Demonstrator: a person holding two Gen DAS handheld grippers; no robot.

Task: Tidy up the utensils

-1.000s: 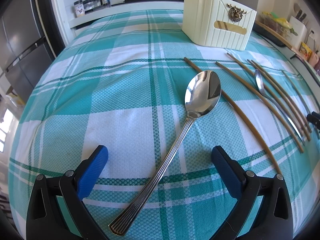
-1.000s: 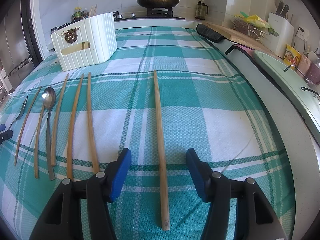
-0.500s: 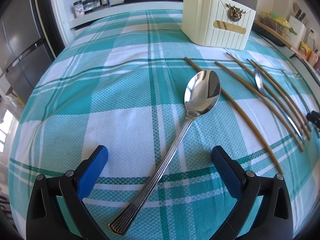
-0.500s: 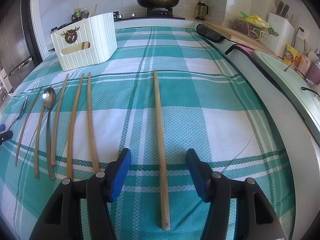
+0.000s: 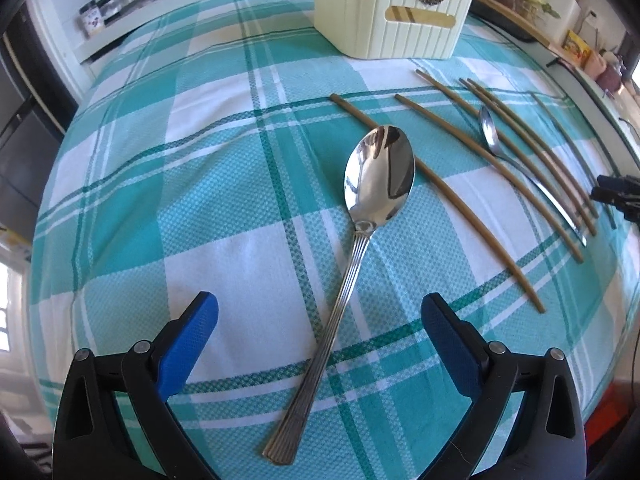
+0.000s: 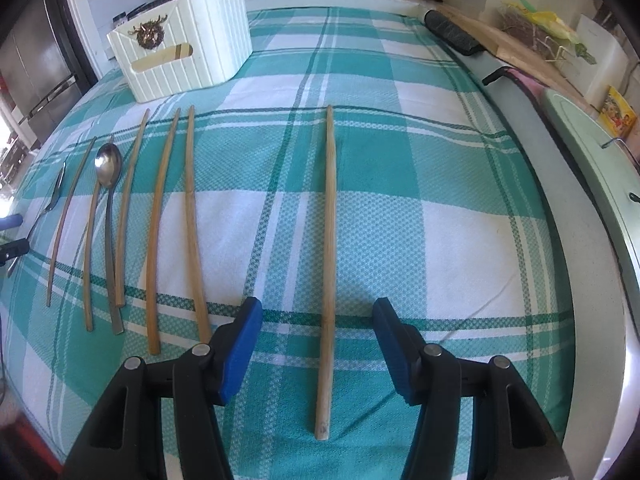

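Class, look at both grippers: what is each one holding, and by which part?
Nothing. The left gripper is open astride the large spoon handle; the right gripper is open astride a lone chopstick.

Both views are bright with daylight and sharp across the centre. The big spoon [image 5: 378, 178] throws back a hard glare in its bowl, mirroring the room. Shadows on the checked cloth [image 5: 224, 184] are soft and short. A blown-out window [image 5: 5, 312] burns white at the left rim. Fisheye bending bows the worktop edge [image 6: 568, 208] and straight chopsticks [image 6: 329, 240], and black vignetting fills the corners.
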